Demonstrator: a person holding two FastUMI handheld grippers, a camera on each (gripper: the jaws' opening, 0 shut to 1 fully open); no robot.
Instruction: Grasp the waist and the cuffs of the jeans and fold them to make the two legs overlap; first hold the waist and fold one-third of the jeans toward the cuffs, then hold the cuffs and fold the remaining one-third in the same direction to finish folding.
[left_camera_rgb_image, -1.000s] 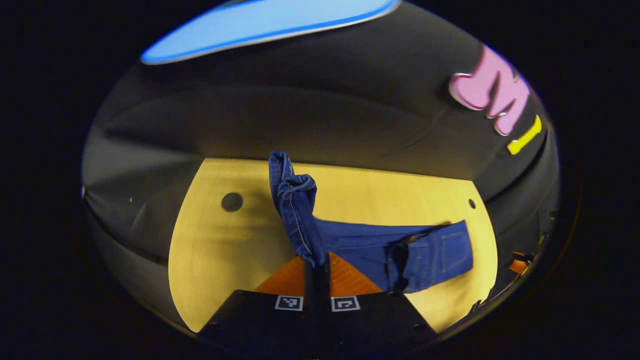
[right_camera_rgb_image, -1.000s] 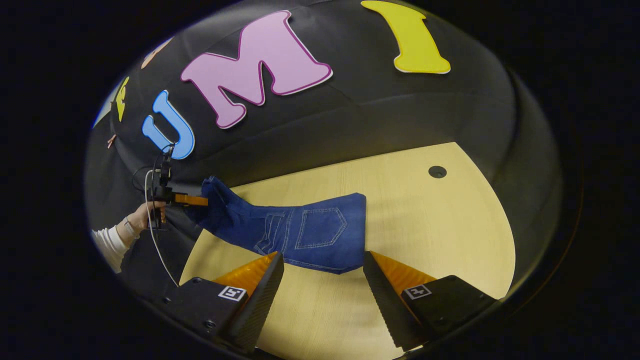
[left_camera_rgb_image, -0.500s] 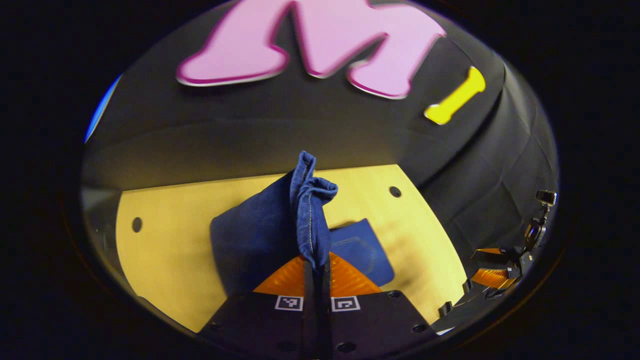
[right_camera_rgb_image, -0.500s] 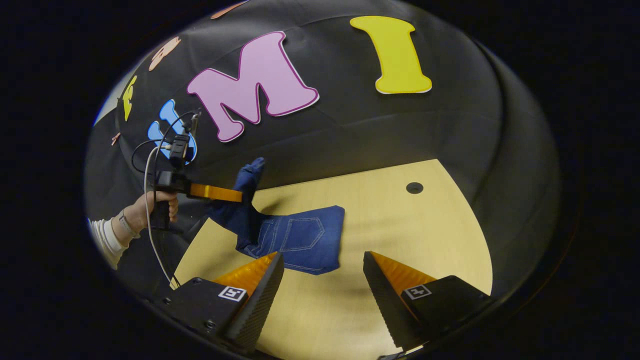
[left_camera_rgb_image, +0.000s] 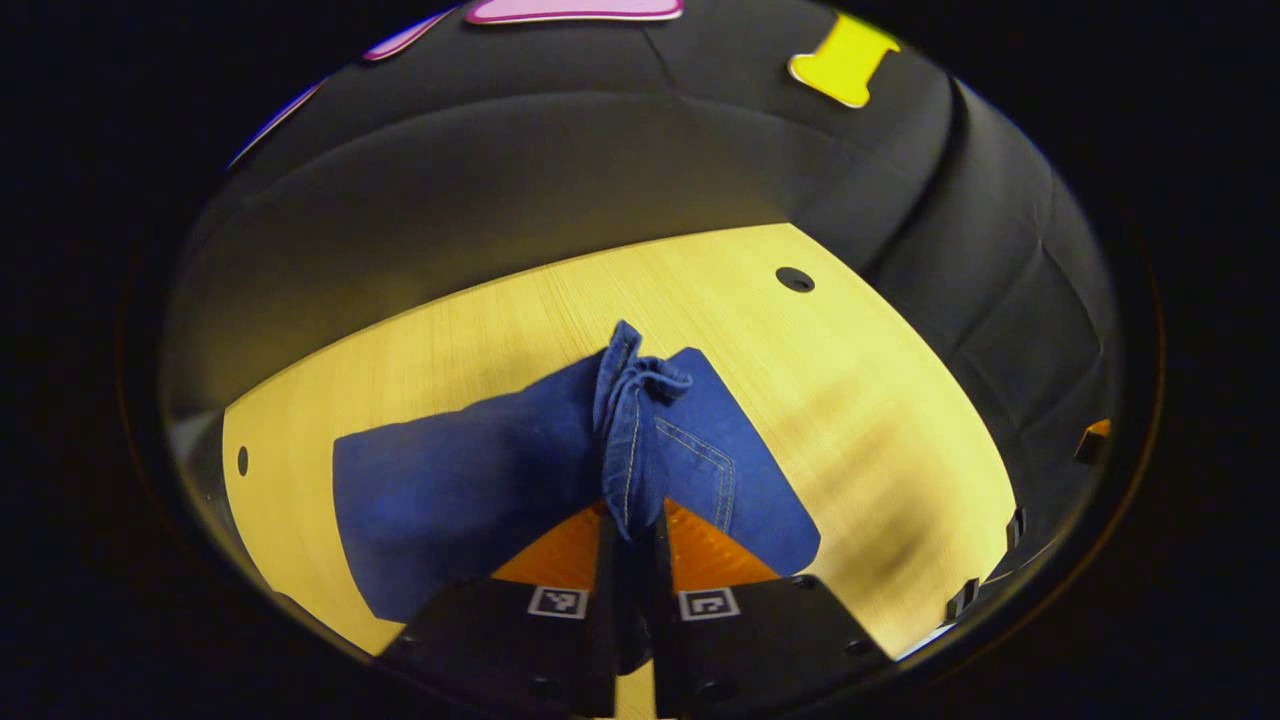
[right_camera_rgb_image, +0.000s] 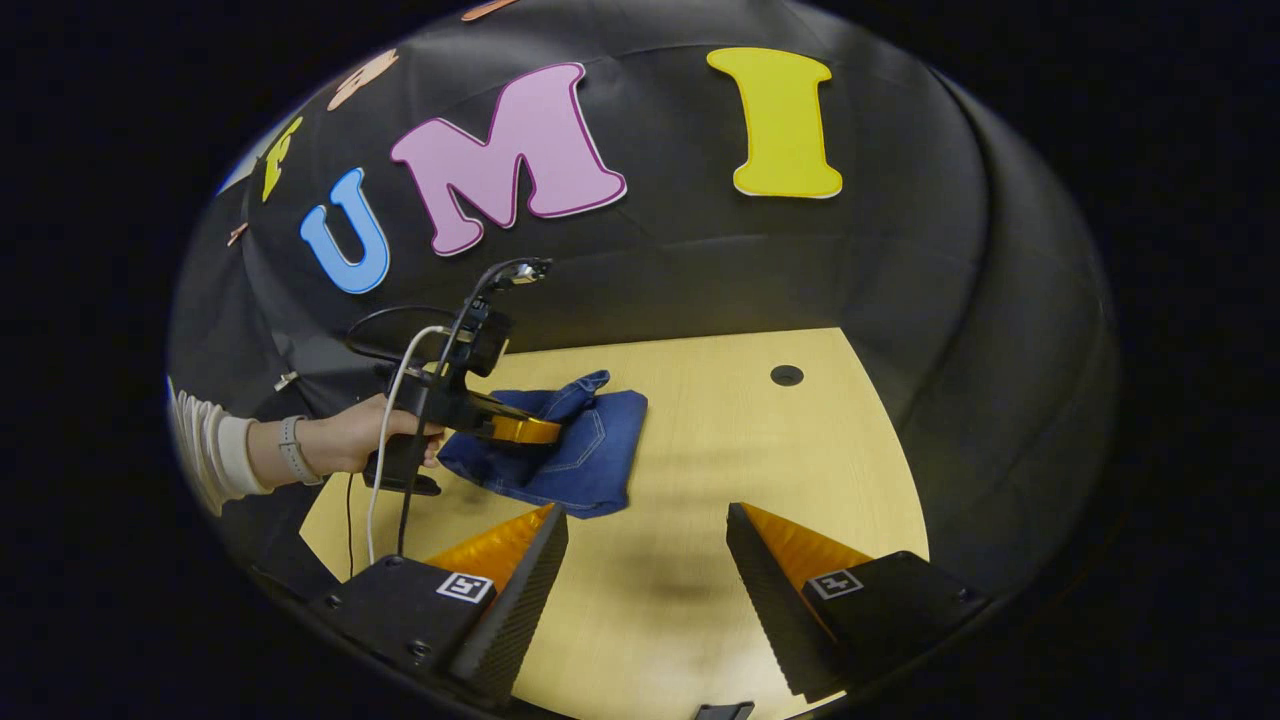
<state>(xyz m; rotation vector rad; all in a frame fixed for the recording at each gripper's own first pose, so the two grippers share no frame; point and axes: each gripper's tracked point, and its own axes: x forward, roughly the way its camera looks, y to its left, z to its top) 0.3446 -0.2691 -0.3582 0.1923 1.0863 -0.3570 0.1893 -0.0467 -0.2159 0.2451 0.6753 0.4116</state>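
Bare table top (right_camera_rgb_image: 800, 450) open across the right half, out to the right edge and far right corner, save one small round hole (right_camera_rgb_image: 787, 375) near the far edge. Folded jeans (right_camera_rgb_image: 590, 460) piled toward the left edge, with the left gripper (right_camera_rgb_image: 545, 430), its cable (right_camera_rgb_image: 390, 420) and the holding hand (right_camera_rgb_image: 360, 440) just above, blocking passage there. Right gripper (right_camera_rgb_image: 647, 560) spread wide over the clear near edge. Booth wall (right_camera_rgb_image: 900, 280) close behind the far edge.
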